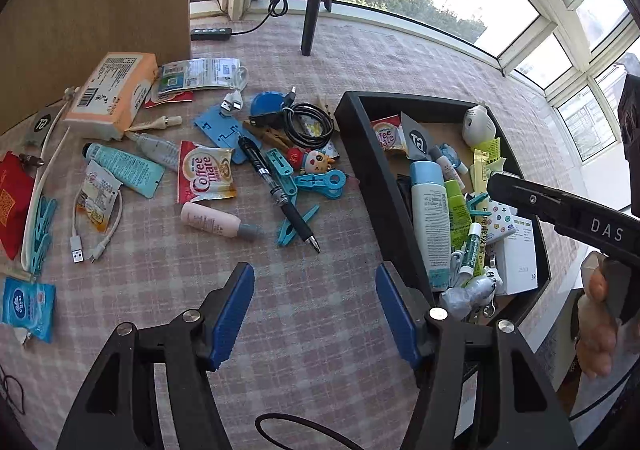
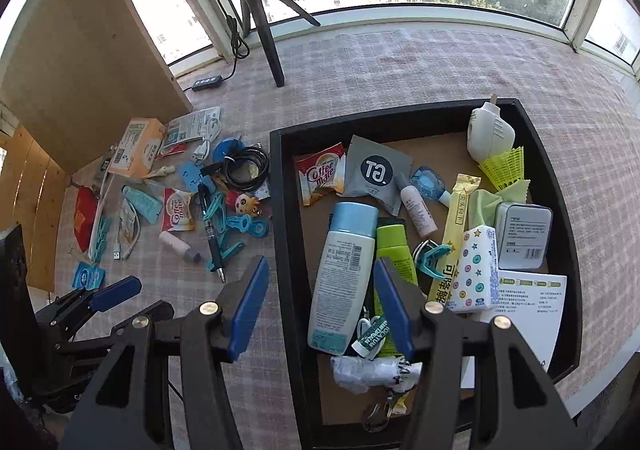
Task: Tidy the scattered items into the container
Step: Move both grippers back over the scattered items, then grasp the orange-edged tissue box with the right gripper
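Left wrist view: low over checked tablecloth point(image 1: 320, 330), facing window, clutter ahead, black tray point(image 1: 360, 154) at right. Right wrist view: higher, straddling tray's near-left wall point(image 2: 286, 250), same facing. Both share tray, clutter, tripod point(image 2: 268, 42).

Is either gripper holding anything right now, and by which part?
Nothing is held. The left gripper and right gripper are both open, with nothing between their fingers.

Count, tabletop: two red-and-white Coffee-mate sachets, one on the cloth point(image 1: 205, 173) and one in the black rectangular tray point(image 2: 320, 178); one black retractable pen point(image 1: 276, 190); one pale pink plastic bottle point(image 1: 216, 225).
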A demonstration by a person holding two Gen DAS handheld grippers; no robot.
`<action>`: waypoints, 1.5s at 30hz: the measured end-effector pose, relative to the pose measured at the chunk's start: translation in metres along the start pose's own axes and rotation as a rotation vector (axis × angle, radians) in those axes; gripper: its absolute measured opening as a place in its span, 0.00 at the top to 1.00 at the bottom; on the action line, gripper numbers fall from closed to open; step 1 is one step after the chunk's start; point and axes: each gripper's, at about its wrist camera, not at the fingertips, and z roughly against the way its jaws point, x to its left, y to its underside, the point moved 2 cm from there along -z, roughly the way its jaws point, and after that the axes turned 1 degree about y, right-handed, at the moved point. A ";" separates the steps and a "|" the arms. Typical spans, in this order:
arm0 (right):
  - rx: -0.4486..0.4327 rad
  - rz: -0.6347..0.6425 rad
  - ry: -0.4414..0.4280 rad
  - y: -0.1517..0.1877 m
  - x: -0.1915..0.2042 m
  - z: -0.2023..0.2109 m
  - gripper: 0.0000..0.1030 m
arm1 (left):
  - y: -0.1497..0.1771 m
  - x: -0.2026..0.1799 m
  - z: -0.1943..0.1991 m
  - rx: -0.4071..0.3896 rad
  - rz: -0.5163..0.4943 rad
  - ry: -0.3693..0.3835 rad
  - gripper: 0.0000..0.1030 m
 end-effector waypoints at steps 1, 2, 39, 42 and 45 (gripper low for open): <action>0.005 0.025 -0.009 0.003 0.010 -0.003 0.48 | 0.006 0.014 0.004 -0.011 0.030 -0.022 0.42; 0.010 0.050 -0.016 0.006 0.021 -0.005 0.48 | 0.013 0.029 0.009 -0.018 0.065 -0.038 0.42; -0.026 0.174 -0.163 -0.010 0.184 -0.033 0.48 | 0.046 0.276 0.087 -0.181 0.425 -0.247 0.52; -0.024 0.171 -0.155 -0.039 0.196 -0.042 0.48 | -0.002 0.273 0.078 -0.180 0.335 -0.258 0.52; -0.010 0.155 -0.153 -0.071 0.209 -0.059 0.48 | -0.049 0.276 0.063 -0.163 0.292 -0.227 0.52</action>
